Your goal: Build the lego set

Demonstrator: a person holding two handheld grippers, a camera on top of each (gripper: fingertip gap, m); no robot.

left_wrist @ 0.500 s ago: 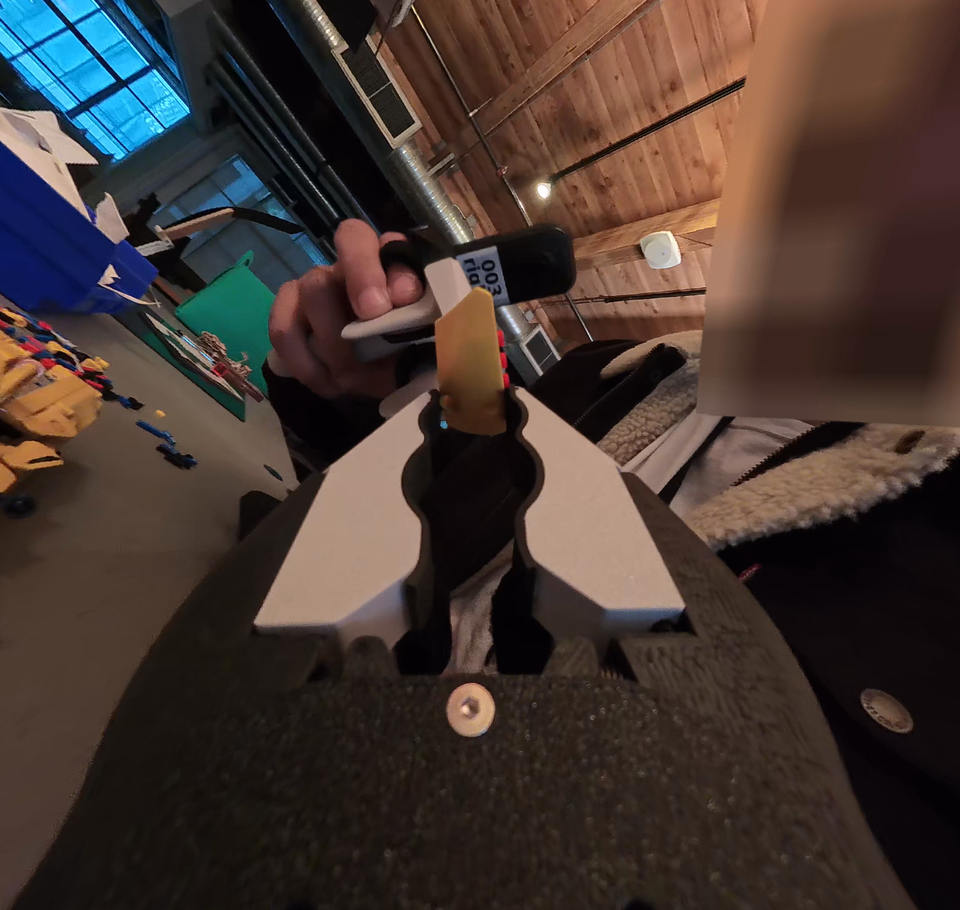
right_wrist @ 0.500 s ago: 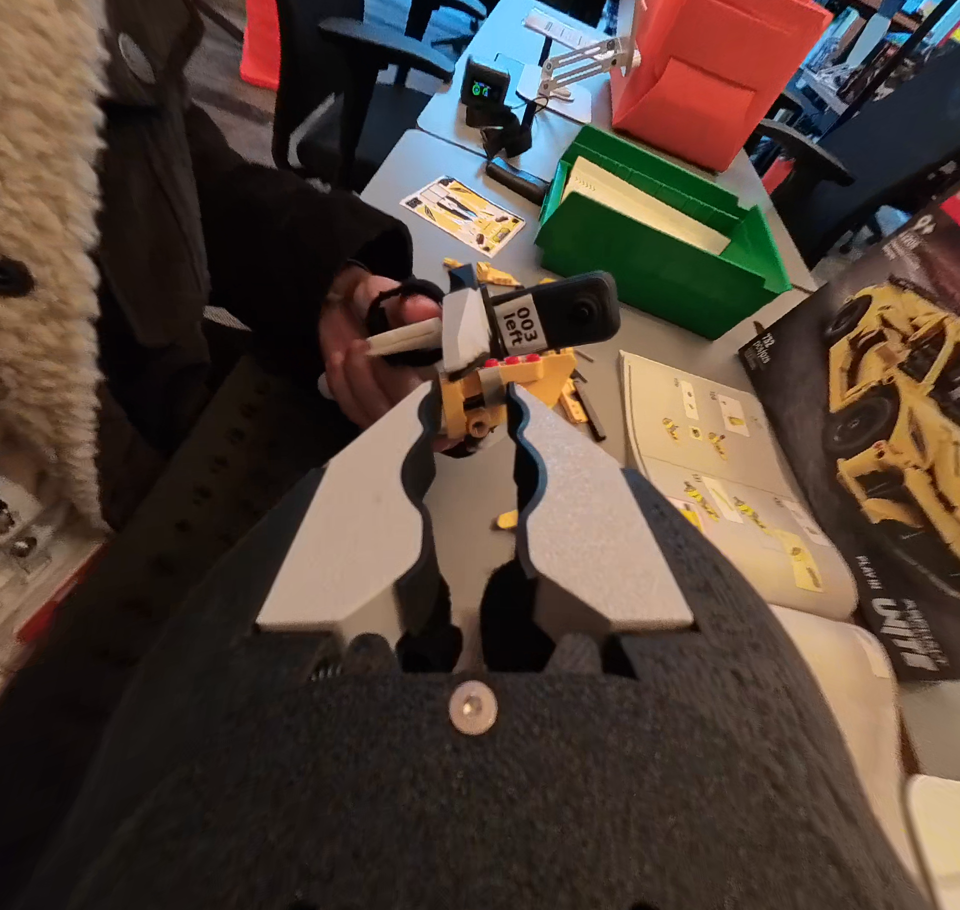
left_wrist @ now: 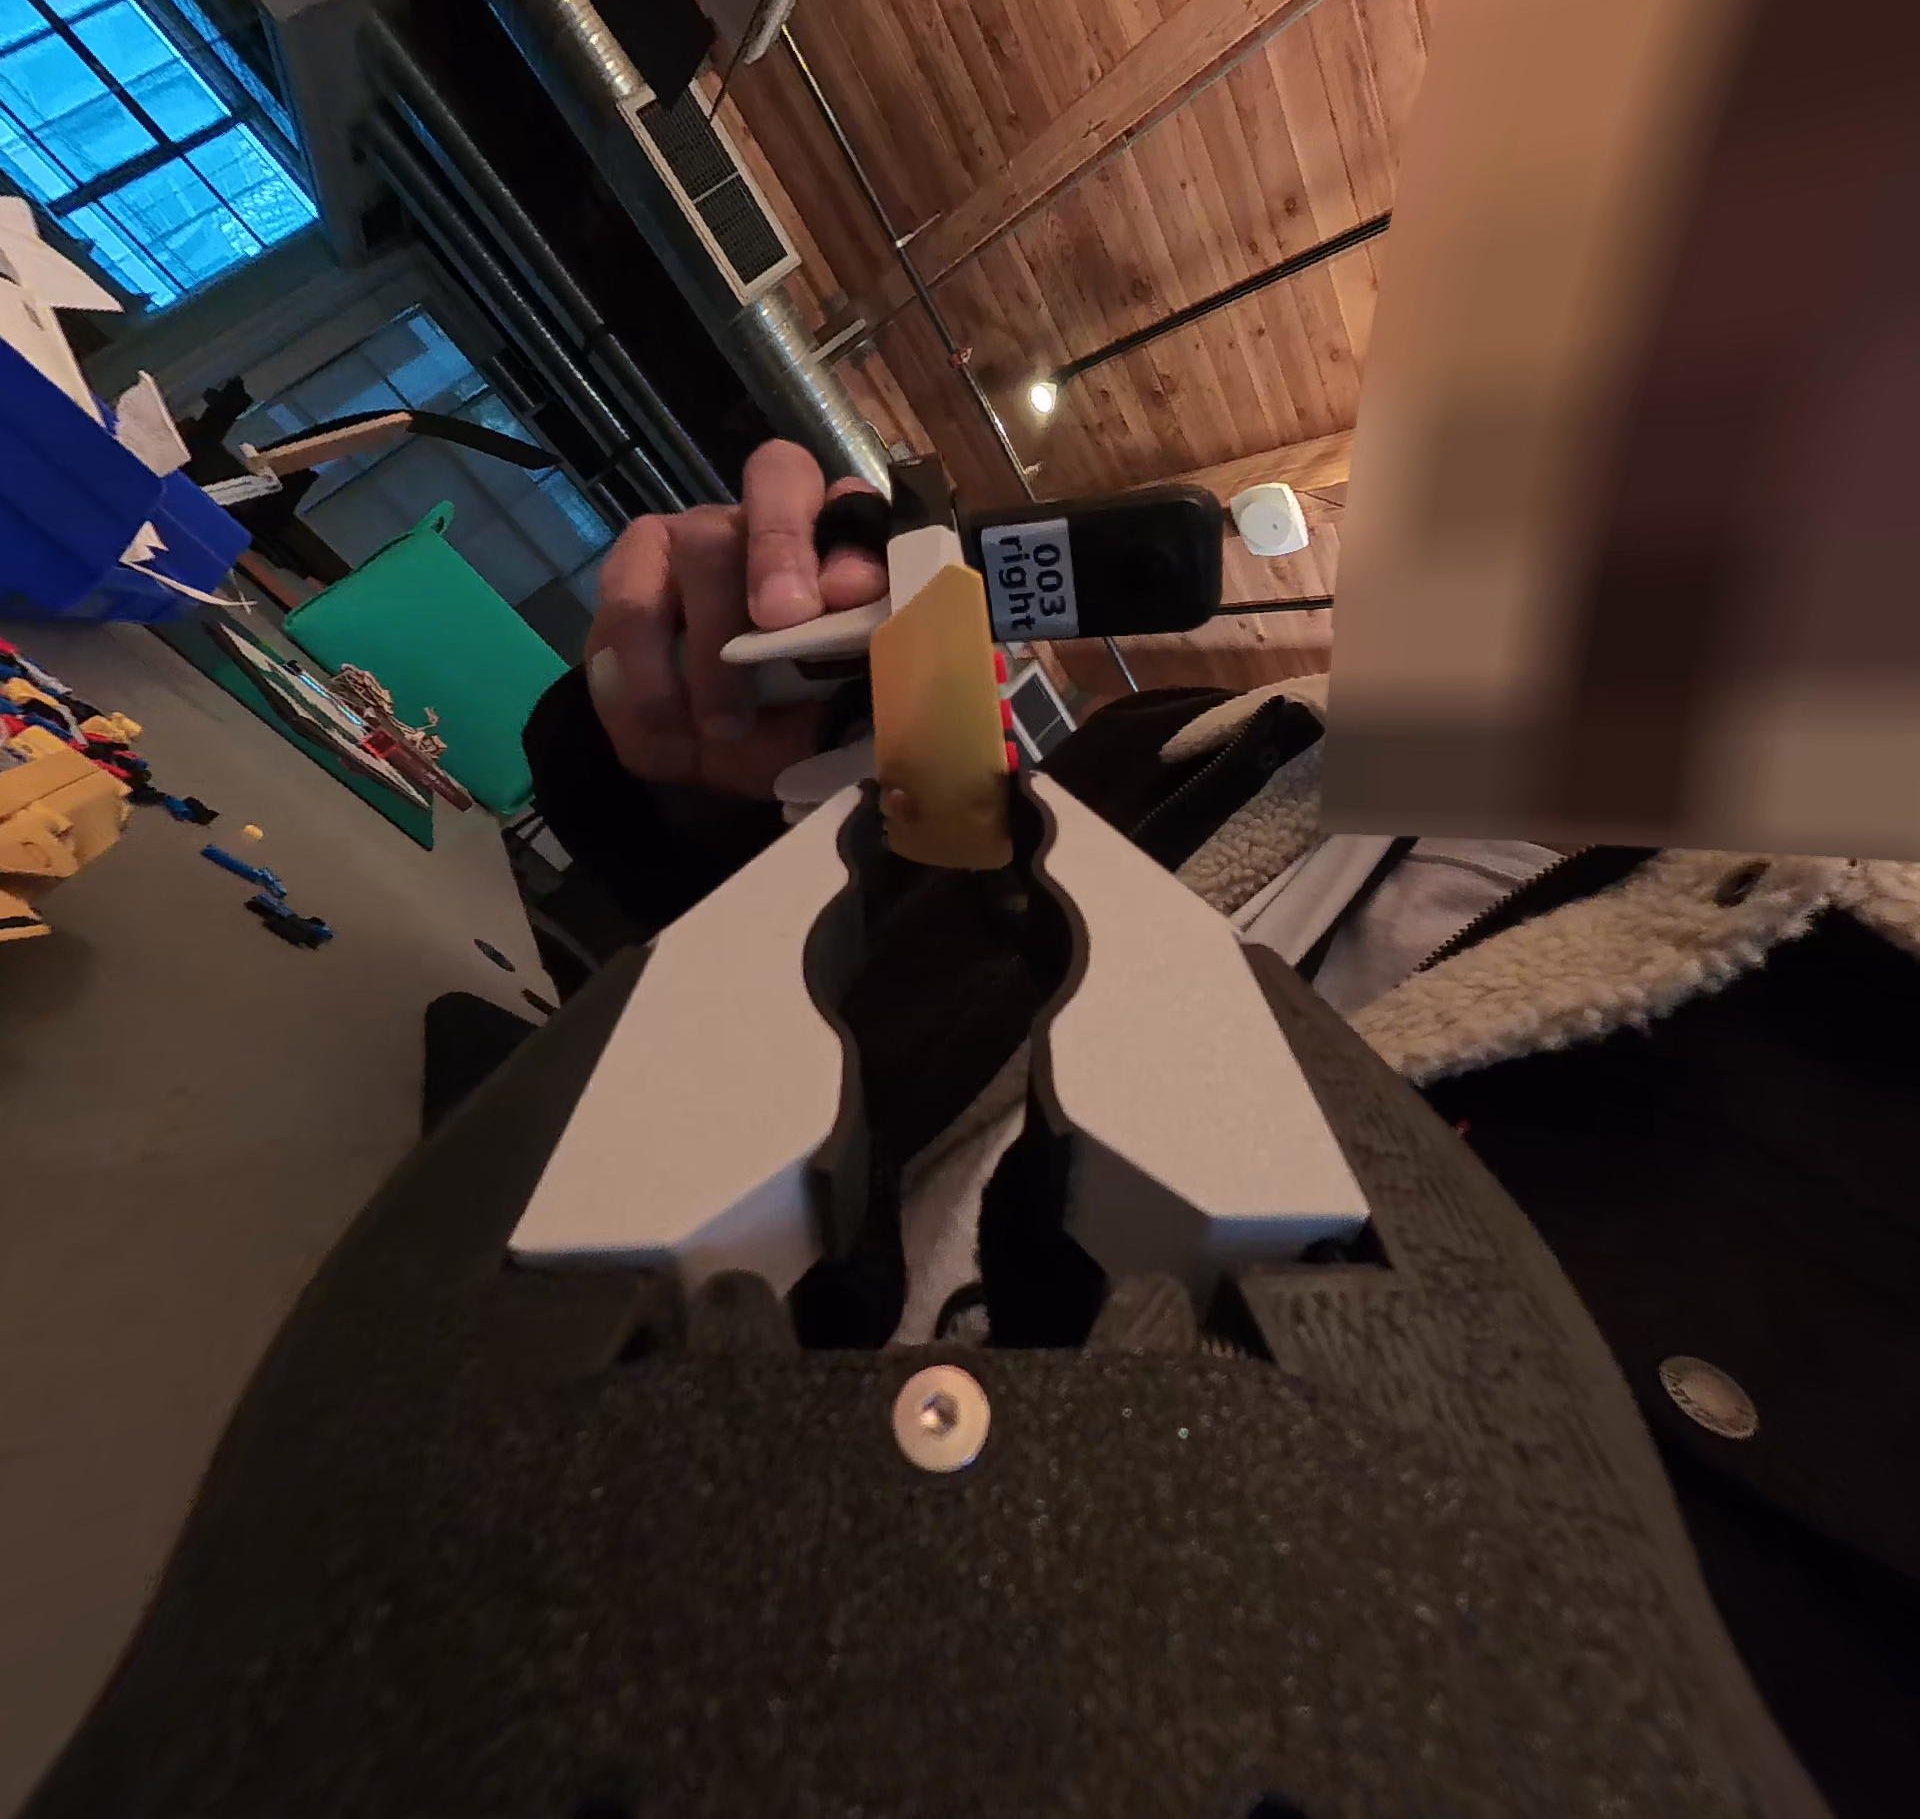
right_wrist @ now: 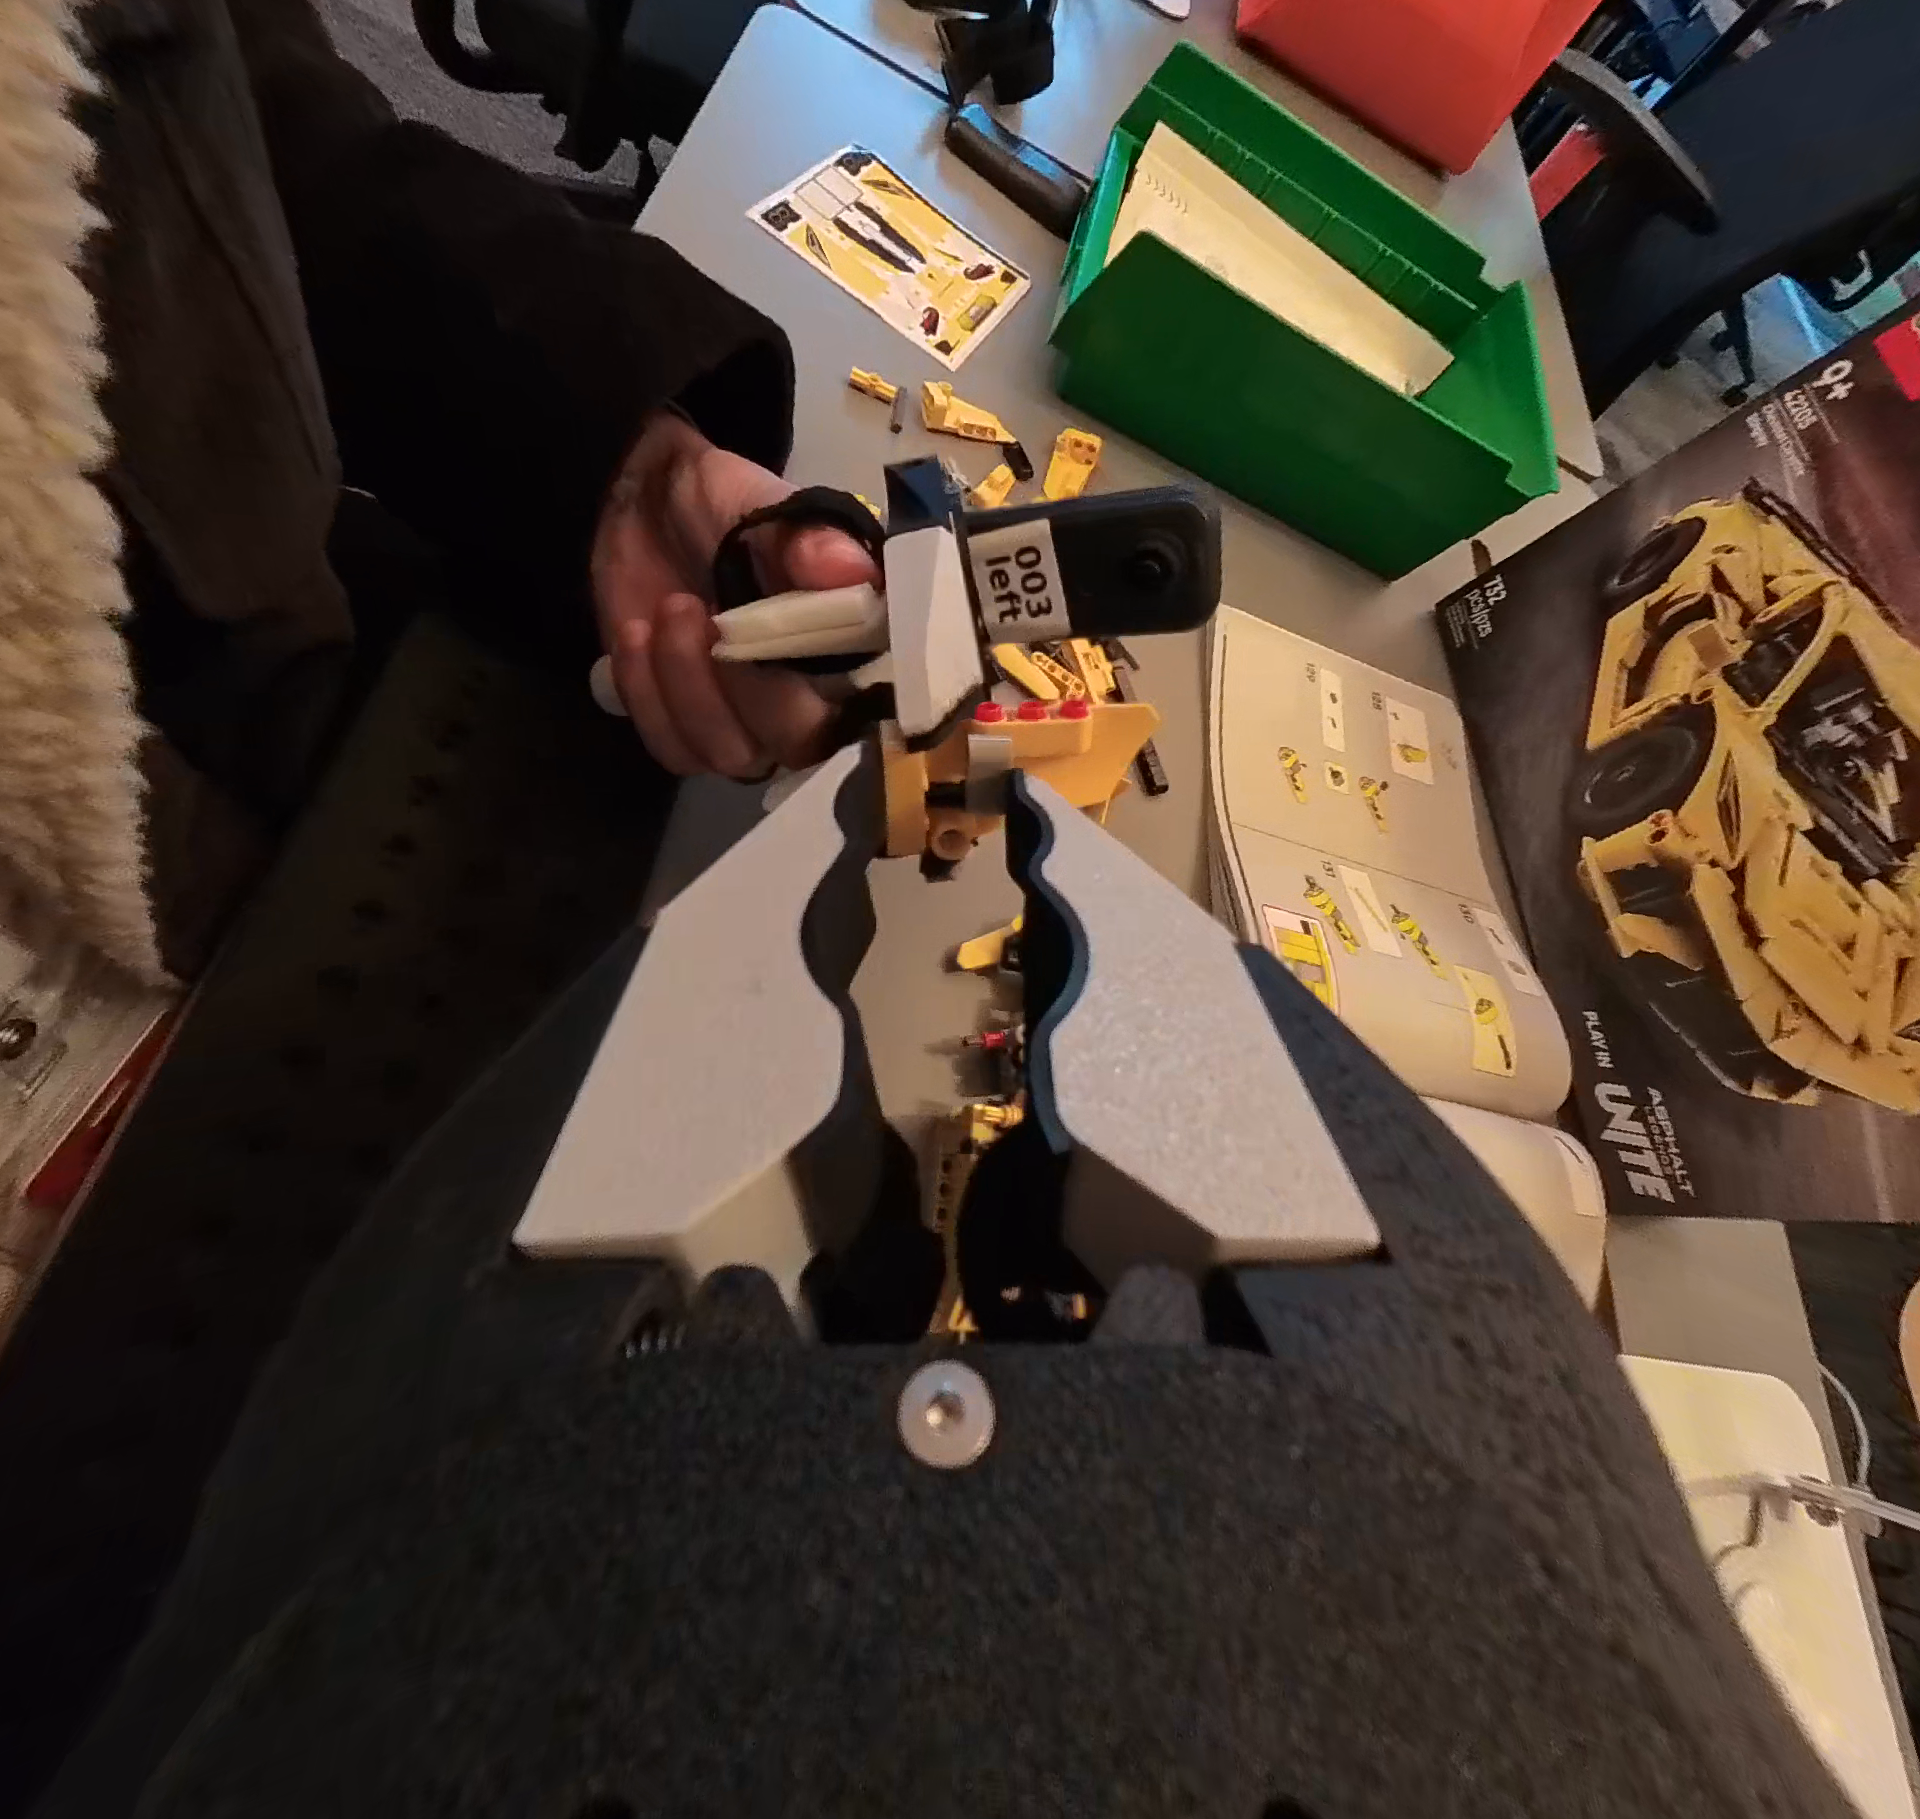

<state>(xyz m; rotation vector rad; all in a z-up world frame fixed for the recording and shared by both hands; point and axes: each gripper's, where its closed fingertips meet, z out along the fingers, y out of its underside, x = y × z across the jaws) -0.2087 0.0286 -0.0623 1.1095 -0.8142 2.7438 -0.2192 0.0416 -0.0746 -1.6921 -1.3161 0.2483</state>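
Grippers both pinched onto the same yellow sub-assembly [right_wrist: 971, 782], held up in the air over the grey table [right_wrist: 727, 117] — well above the loose yellow pieces [right_wrist: 966, 419] by the green bin [right_wrist: 1299, 335]. Left gripper [left_wrist: 940, 819] nearly closed on the flat yellow panel end; right gripper [right_wrist: 935, 803] nearly closed on the lower end, under the red studs [right_wrist: 1029, 711]. Probably mid-press, seating a part. Best bet: keep both grips square, squeeze straight along the pin axis, no twisting — then check against the open instruction booklet [right_wrist: 1371, 876] beside the bin.
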